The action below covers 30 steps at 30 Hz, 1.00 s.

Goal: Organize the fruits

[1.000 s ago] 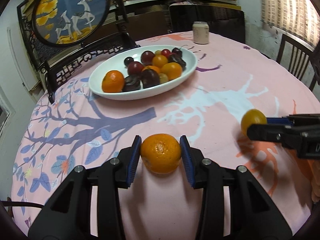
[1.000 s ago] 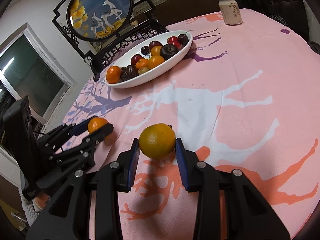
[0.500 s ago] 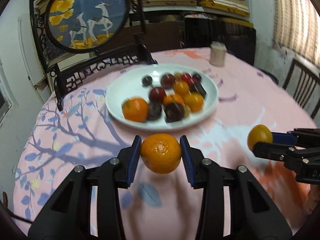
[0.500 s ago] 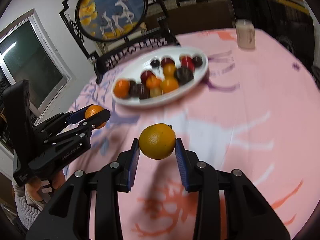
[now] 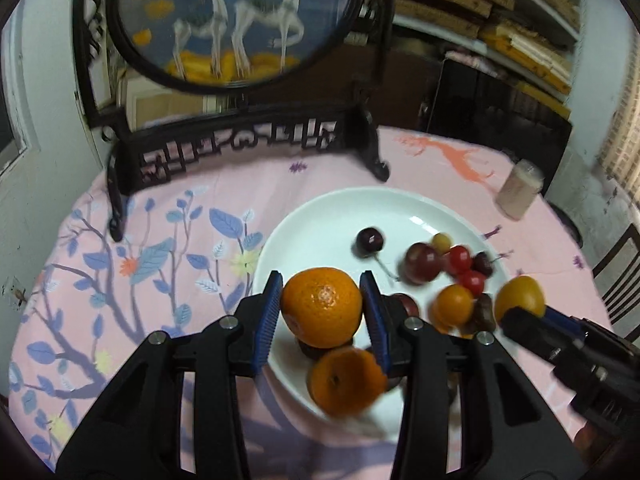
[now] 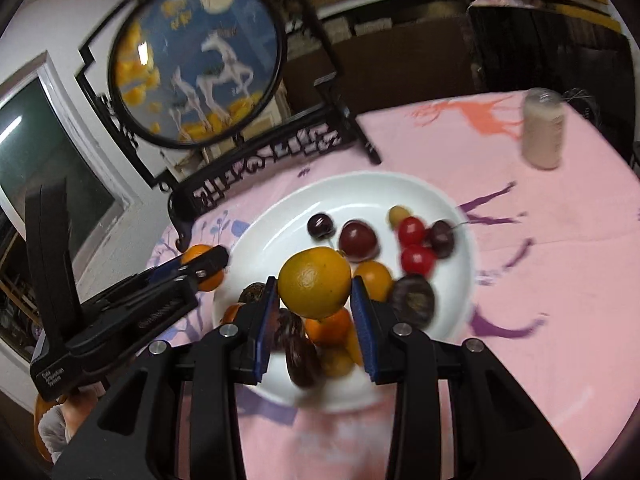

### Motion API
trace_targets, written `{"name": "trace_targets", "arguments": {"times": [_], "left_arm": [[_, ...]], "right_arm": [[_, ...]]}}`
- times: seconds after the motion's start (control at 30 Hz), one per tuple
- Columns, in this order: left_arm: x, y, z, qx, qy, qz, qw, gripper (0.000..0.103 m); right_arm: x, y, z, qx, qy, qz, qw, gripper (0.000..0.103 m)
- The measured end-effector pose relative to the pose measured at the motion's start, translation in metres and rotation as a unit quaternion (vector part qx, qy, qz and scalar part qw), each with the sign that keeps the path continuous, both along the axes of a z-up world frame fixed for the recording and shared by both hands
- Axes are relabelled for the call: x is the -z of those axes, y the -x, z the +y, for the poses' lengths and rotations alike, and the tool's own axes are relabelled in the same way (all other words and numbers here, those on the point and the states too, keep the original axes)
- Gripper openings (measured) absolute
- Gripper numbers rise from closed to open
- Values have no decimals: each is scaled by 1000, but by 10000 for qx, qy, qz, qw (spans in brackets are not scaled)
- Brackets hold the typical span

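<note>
My left gripper (image 5: 322,312) is shut on an orange mandarin (image 5: 321,307), held above the near left rim of the white oval dish (image 5: 320,212). My right gripper (image 6: 313,295) is shut on a yellow-orange citrus fruit (image 6: 315,282), hovering over the middle of the white oval dish (image 6: 440,204). Each gripper shows in the other's view: the right one (image 5: 520,310) at the dish's right side, the left one (image 6: 204,266) at its left edge. The dish holds several oranges, dark plums, cherries and red cherry tomatoes.
A black carved stand with a round deer picture (image 5: 224,20) rises just behind the dish. A pale can (image 6: 544,134) stands at the far right of the pink patterned tablecloth (image 6: 560,280). A dark chair (image 5: 620,264) sits at the right table edge.
Both grippers have carried their fruit forward and upward from the near tablecloth to above the dish. The dish and the stand now loom much closer. Both grips are unchanged.
</note>
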State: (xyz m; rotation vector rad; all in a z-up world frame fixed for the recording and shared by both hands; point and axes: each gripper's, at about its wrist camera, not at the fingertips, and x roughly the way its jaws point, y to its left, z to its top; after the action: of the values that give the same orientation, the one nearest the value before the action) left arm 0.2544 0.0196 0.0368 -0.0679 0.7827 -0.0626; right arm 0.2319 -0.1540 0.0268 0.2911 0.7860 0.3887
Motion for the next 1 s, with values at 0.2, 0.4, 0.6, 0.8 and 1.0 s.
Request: {"name": "trace_targets", "arguments": {"times": [0.2,0.4,0.6,0.8,1.0], "left_arm": [[13,-30,-1,84,-24,84,9999,41],[29,-45,-4,99,-174,173,9996,50],[20,-41,0,36,-119,23,9999,62],[8,-29,5,-129,-166,-96,9997,73],[-2,18,3,-162,-125,-312,9993,92]], "right_arm": [[8,-32,18,-20,434,-132,9990,37],[26,-48,11,-103,281,-2,9996,37],[15,-37,6,-119,129,-168,9997,46],[12,-32,1,115,369,-194,9991,59],[8,3,-13,274,407,-118,9987,61]]}}
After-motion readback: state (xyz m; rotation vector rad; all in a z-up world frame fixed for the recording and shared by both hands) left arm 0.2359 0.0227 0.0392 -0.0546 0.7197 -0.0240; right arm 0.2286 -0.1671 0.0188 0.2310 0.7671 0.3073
